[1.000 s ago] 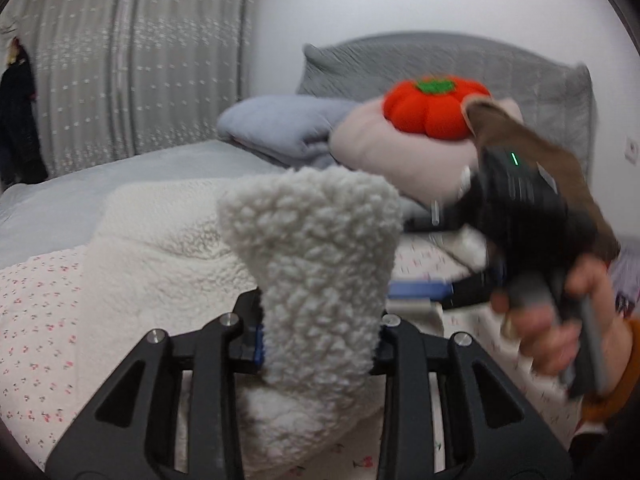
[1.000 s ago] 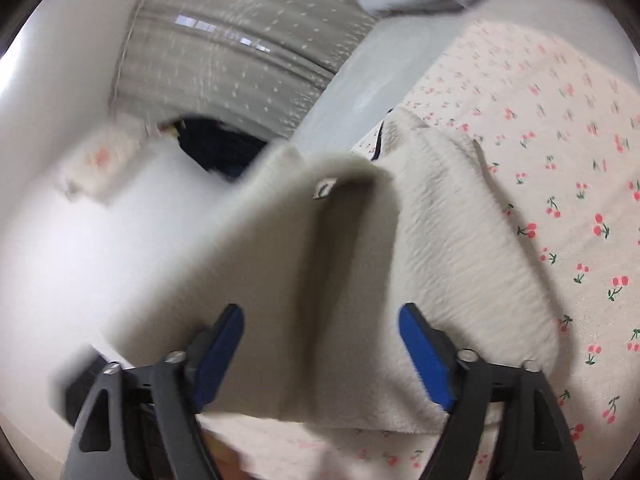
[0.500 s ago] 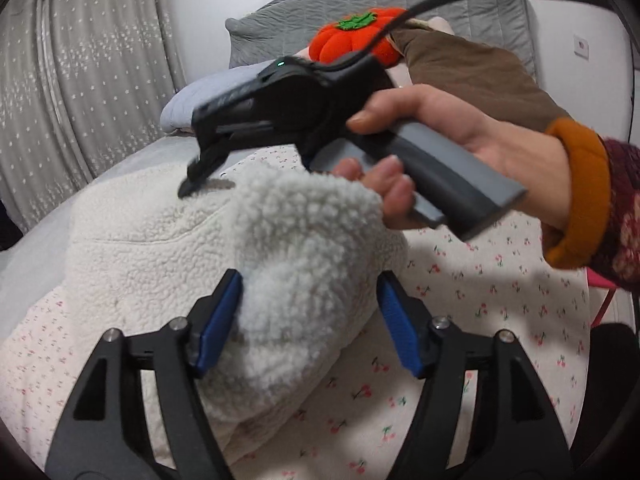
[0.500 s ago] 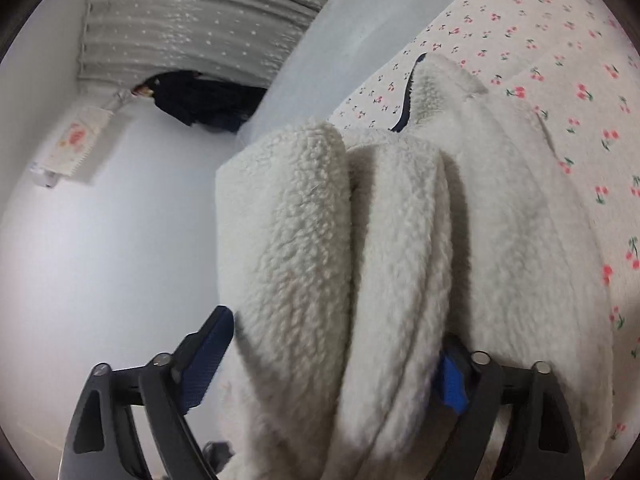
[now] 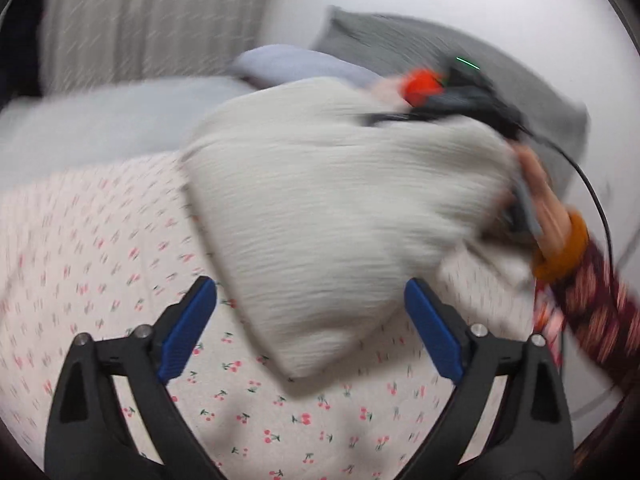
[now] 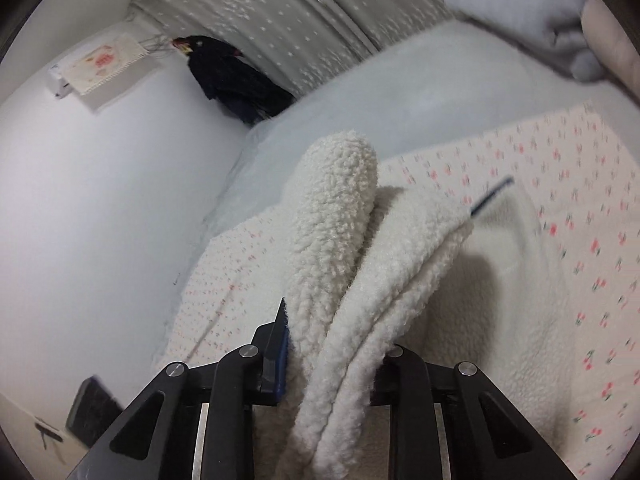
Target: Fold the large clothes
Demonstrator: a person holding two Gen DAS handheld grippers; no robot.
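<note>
Right gripper had just been closing and was clamped on a bunched fold of the fleece; pads were pressed into the pile, several layers stacked between them. Left gripper had just been opening: jaws wide apart, nothing gripped, fleece hanging just beyond the tips toward 12 o'clock.

The fleece was half lifted over the cherry-print sheet, its lower edge sagging onto it. In the left view my right hand was at 3 o'clock, carrying the top edge.

My read: mid-handover, right side holding while I re-grip with the left. To do it well I'd have taken the free corner with the left, kept both edges level, then laid it flat before creasing. Thick pile means a bulky fold that wants to spring back.

Around: pillows and an orange plush at 1 o'clock, curtain behind, wall close at 9 o'clock in the right view. The right gripper's cable trailed near the fleece, a possible snag. Left view was motion-blurred, so edges were uncertain.
</note>
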